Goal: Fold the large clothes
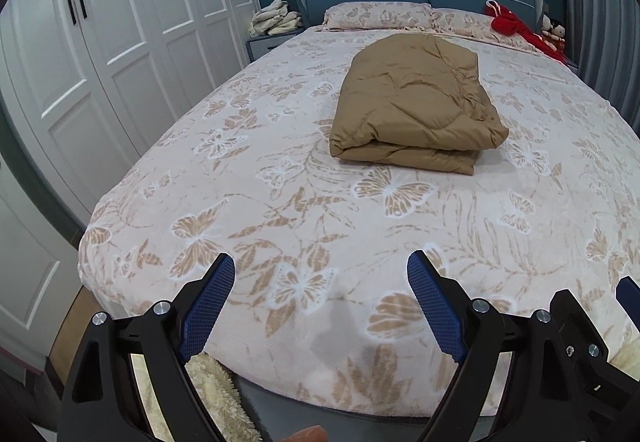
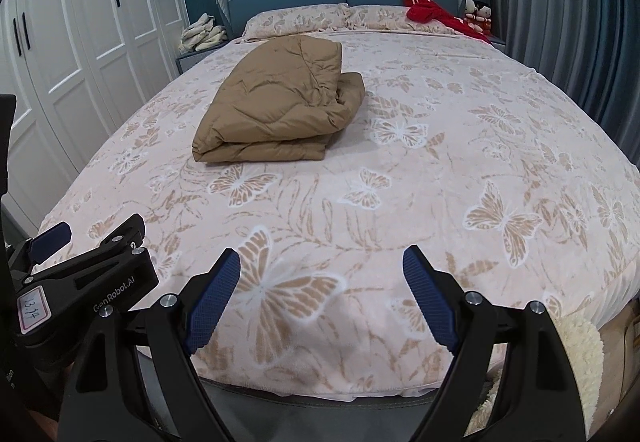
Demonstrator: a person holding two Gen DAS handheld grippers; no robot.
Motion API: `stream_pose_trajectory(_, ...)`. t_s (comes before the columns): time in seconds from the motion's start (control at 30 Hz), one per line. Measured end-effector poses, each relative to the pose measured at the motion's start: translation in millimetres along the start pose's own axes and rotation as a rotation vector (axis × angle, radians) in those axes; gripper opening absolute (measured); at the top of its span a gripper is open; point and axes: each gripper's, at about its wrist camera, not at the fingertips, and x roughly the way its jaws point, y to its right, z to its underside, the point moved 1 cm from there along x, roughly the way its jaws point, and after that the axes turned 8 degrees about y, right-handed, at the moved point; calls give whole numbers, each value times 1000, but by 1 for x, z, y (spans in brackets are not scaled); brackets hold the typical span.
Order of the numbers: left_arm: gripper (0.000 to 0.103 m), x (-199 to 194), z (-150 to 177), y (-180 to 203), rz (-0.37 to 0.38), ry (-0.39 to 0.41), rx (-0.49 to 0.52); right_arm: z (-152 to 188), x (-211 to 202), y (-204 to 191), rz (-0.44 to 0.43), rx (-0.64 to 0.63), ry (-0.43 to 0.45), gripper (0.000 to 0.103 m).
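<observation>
A tan quilted garment (image 1: pixel 416 102) lies folded into a thick bundle on the middle of the bed; it also shows in the right wrist view (image 2: pixel 280 102). My left gripper (image 1: pixel 320 266) is open and empty, held above the foot of the bed, well short of the bundle. My right gripper (image 2: pixel 320 262) is open and empty too, beside the left one at the foot edge. The left gripper's body shows at the left of the right wrist view (image 2: pixel 80 274).
The bed (image 1: pixel 280 202) has a pink butterfly cover and two pillows (image 1: pixel 376 16). A red garment (image 1: pixel 516 26) and dolls lie at the head right. White wardrobes (image 1: pixel 100 42) stand left, a nightstand with pale clothes (image 1: pixel 276 18), grey curtains (image 2: pixel 560 22) right.
</observation>
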Motion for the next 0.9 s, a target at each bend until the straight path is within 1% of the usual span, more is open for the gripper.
stream_pose_trajectory(0.9,86,-3,-8,-4,-7,13,-5,-8,0,-4,-5,-1,9,81)
